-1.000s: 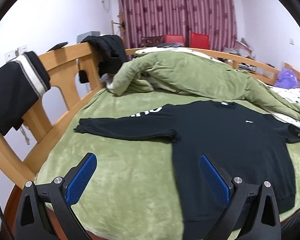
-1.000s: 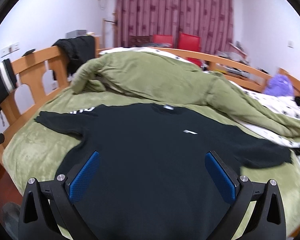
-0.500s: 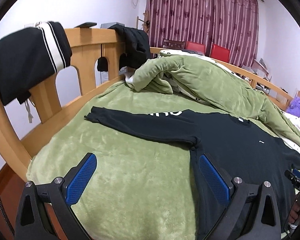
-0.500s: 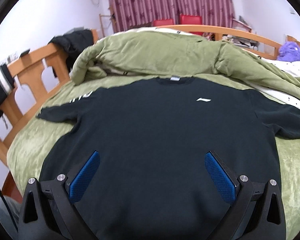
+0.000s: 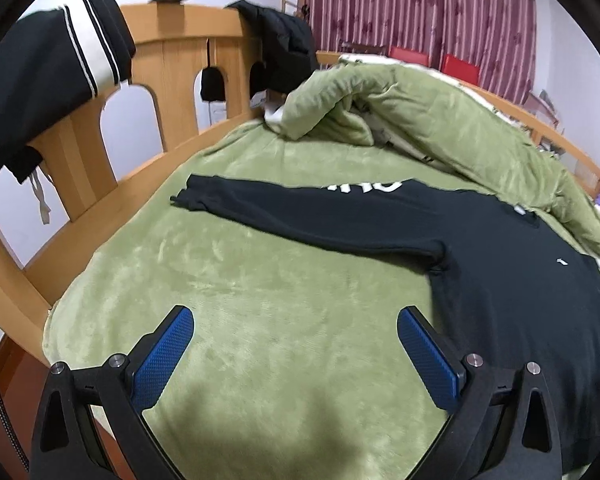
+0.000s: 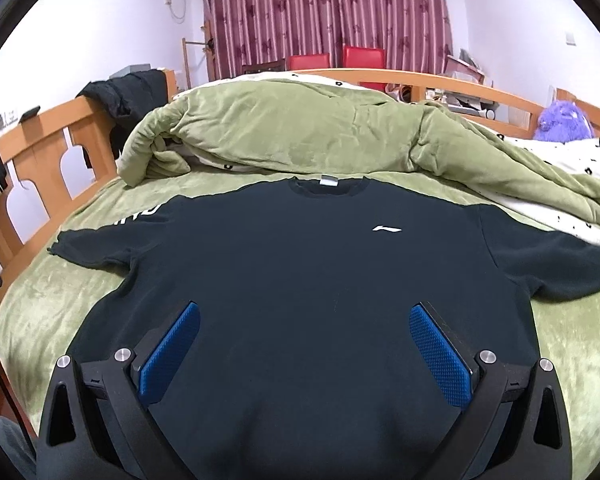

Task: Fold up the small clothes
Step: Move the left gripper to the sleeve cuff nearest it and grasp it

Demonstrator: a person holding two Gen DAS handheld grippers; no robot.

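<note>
nothing folded yet, black sweatshirt is just lying flat on the bed with sleeves out, both tongs wide open and empty

— Where is the sweatshirt?

— It lies flat on the bed, front up. Its neck is at the far side. One sleeve goes out to the left and the other goes out to the right.

— What is behind it?

— A bunched-up quilt lies across the bed, just past the neck.

— And on the left?

— The bed's wooden rail. A jacket hangs over it.

— Where are the grippers?

— The right gripper is over the sweatshirt's near part, jaws wide apart. The left gripper is over the bare bed, left of the sweatshirt, also wide apart.
</note>
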